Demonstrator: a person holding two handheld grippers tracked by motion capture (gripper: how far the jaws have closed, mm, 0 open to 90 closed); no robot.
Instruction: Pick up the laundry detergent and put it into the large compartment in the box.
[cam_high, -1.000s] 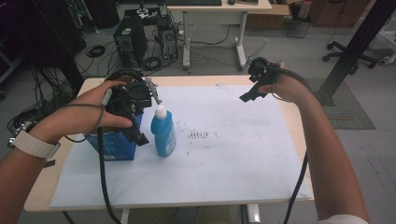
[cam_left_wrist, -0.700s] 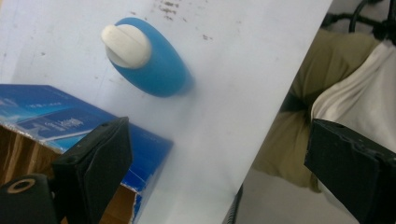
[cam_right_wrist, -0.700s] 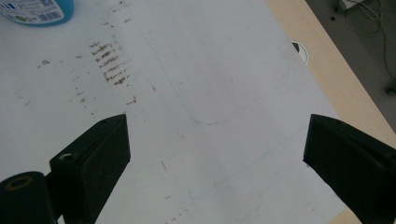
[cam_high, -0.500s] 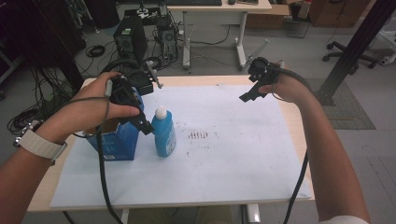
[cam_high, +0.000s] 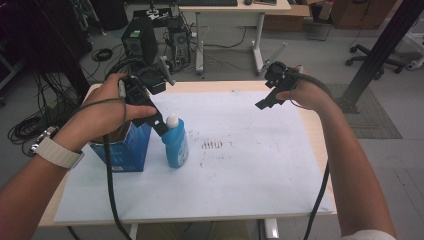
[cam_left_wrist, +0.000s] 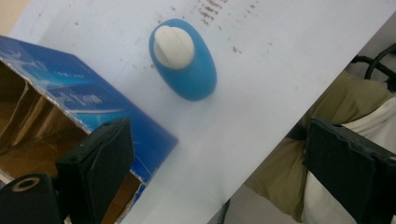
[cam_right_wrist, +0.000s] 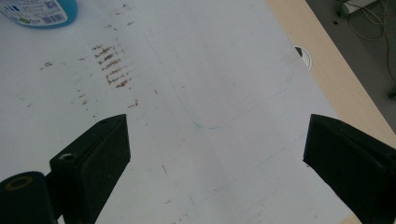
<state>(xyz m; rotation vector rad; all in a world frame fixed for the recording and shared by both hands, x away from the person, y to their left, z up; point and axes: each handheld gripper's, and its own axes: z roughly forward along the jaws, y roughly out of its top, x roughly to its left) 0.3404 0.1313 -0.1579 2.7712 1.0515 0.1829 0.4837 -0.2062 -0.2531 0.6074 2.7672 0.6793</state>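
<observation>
- Left gripper: raised above the table, jaws spread wide, holding nothing.
- Blue bottle: white cap, upright on the white sheet, just at 3 o'clock of the open blue box.
- Right gripper: at the sheet's 1 o'clock end, jaws wide apart, empty.
- Brown smudges: at 3 o'clock of the bottle.

A bottle stands on the paper sheet covering the table, just right of an open cardboard box. Smudge marks lie right of the bottle.
</observation>
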